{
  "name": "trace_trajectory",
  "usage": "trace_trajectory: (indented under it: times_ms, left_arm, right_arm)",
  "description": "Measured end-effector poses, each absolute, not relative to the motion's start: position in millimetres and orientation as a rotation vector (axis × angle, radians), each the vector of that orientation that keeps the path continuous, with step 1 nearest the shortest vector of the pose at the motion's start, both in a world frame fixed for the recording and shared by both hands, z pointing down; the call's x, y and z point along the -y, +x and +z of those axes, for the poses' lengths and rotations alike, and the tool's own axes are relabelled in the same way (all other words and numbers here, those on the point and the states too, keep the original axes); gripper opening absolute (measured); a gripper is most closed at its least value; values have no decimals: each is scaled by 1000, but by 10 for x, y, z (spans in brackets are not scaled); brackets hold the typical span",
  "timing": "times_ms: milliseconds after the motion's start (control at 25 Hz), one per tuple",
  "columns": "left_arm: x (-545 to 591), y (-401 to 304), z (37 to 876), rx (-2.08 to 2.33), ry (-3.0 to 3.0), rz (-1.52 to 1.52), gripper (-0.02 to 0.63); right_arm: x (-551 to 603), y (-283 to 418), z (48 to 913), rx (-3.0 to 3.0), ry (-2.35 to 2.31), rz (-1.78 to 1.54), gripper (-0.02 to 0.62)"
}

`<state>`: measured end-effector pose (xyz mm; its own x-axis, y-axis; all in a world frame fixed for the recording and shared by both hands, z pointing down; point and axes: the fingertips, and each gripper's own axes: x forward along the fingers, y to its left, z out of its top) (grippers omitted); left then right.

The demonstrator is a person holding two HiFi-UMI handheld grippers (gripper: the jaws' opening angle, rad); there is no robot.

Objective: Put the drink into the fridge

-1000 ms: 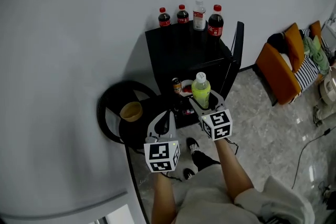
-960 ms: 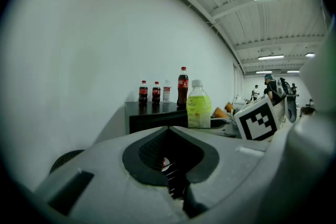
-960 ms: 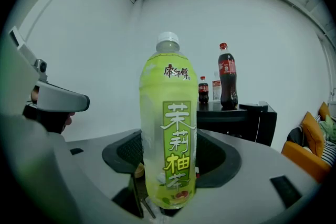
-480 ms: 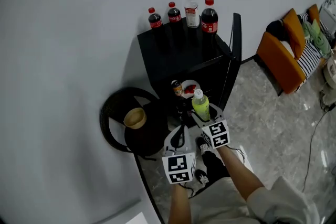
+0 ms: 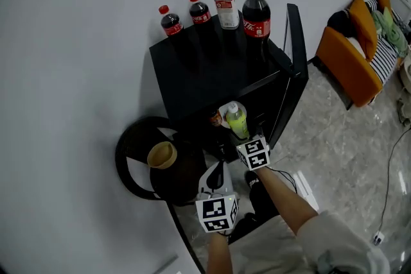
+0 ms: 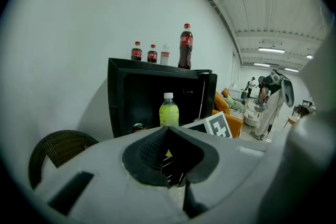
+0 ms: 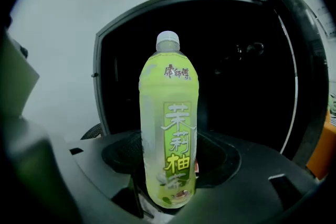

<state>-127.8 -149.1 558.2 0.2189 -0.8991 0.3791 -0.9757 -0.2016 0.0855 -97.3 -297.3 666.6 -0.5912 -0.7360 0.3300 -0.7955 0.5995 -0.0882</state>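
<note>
The right tool (image 7: pixel 170 194) is clamped on the base of an upright green tea bottle (image 7: pixel 169 128). The open mini fridge (image 7: pixel 236 86) lies directly beyond at 12 o'clock. The left tool (image 6: pixel 168 157), pressed together on nothing, is held farther back.

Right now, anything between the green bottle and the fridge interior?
The fridge door stands open; nothing visible blocks the mouth. Only a small can sits inside, left of the green bottle in the right gripper.
</note>
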Motion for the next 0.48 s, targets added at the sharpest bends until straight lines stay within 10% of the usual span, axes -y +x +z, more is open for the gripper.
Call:
trace_trajectory:
  times_ms: [480]
  left_arm:
    - [2225,-1208,6358,1665,2261,265,9]
  right_arm:
    - [3917,-1193,7203,2616,1376,276,279]
